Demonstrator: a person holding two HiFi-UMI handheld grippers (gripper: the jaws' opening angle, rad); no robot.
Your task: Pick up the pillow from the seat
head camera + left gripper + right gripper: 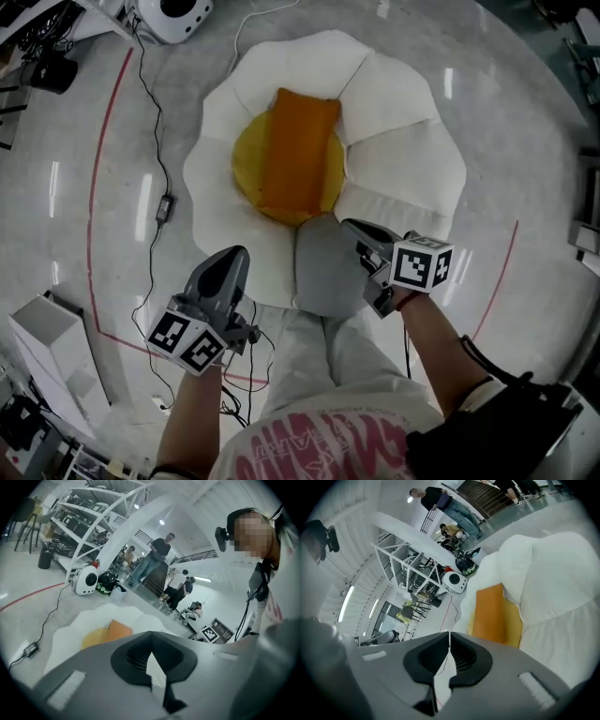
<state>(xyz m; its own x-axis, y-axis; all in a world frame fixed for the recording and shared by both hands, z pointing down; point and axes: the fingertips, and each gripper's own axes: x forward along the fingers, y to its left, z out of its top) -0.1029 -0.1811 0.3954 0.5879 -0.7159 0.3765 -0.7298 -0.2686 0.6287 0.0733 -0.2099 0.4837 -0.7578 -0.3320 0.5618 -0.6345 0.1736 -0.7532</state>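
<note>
Nothing is lifted yet; the orange pillow (pixel 298 155) lies on the seat (pixel 403 159); left tool (pixel 234 259) and right tool (pixel 356 230) hover short of it, both closed, empty.

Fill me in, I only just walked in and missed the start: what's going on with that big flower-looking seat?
A person stands over a white petal-shaped seat with a two-jaw gripper in each hand. An orange pillow lies across the seat's yellow centre, untouched. The left gripper and right gripper are both shut and empty, held near the seat's closest edge, short of the pillow. Nothing has been picked up yet.
</note>
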